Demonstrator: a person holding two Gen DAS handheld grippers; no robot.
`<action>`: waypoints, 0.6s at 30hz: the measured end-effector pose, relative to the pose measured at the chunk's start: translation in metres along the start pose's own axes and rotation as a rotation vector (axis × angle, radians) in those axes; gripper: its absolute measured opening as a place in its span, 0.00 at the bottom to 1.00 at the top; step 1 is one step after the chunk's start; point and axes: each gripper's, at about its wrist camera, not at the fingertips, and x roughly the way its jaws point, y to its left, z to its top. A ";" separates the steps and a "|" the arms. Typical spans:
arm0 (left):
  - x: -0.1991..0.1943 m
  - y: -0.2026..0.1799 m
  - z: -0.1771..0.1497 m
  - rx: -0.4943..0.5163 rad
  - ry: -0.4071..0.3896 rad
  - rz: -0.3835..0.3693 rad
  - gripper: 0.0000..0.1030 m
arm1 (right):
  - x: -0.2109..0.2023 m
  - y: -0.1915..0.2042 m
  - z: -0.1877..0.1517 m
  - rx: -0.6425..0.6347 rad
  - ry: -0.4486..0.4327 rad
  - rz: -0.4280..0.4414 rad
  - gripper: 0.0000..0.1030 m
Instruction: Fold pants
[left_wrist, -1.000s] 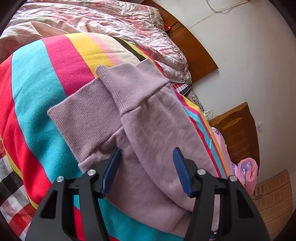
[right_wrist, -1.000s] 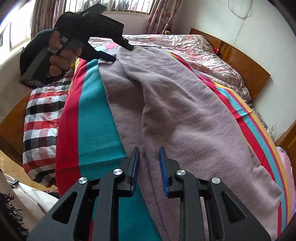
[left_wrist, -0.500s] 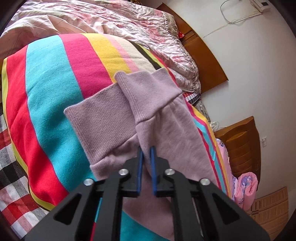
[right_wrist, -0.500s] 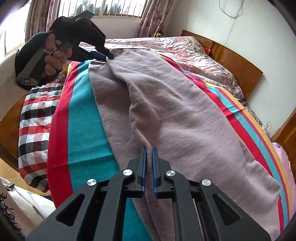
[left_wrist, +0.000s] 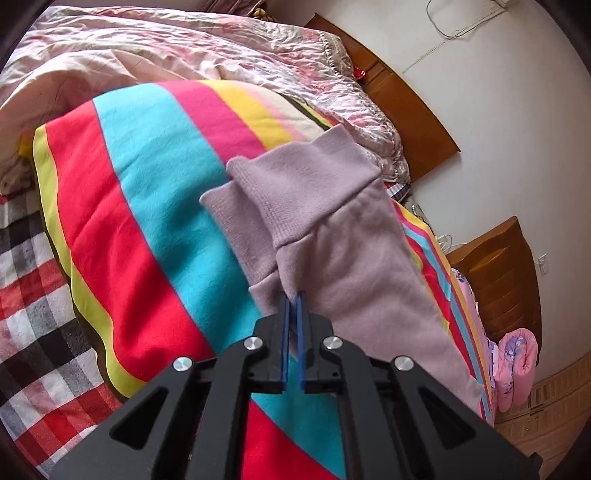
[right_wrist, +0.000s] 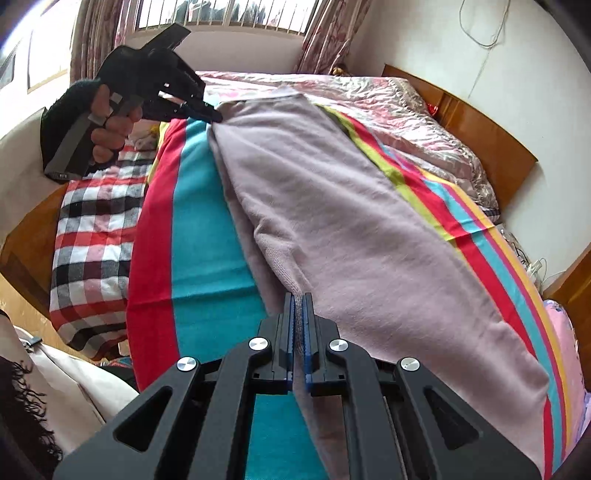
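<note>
Pants (right_wrist: 343, 221): mauve knit pants, lying along the striped blanket (left_wrist: 147, 229) on the bed. The 2 legs are one over the other, so the lengthwise fold looks done.
Cuffs (left_wrist: 295, 192): the 2 ribbed cuffs overlap but do not match. The upper one lies askew over the lower, toward the blanket's far edge.
Left gripper (left_wrist: 293, 299): jaws closed on the near edge of the pants, just below the cuffs. A little cloth shows between the blue pads.
Right gripper (right_wrist: 298, 301): jaws closed on the same near edge, farther along the legs. Cloth runs into the gap.
Done: pants laid out, legs together, both pinches made.
Left: I judge the crosswise fold is not yet begun. No part is lifted clear of the bed.
Waistband: I cannot find it in either view.
</note>
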 end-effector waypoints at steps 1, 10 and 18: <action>-0.003 -0.001 -0.001 -0.001 -0.011 0.001 0.03 | 0.003 0.004 -0.001 -0.014 0.012 -0.007 0.04; -0.015 0.001 -0.010 -0.013 -0.029 0.033 0.02 | 0.005 0.006 -0.007 0.009 0.007 0.002 0.04; -0.030 0.021 -0.011 -0.101 -0.031 -0.062 0.01 | 0.003 0.000 -0.008 0.027 0.004 0.010 0.04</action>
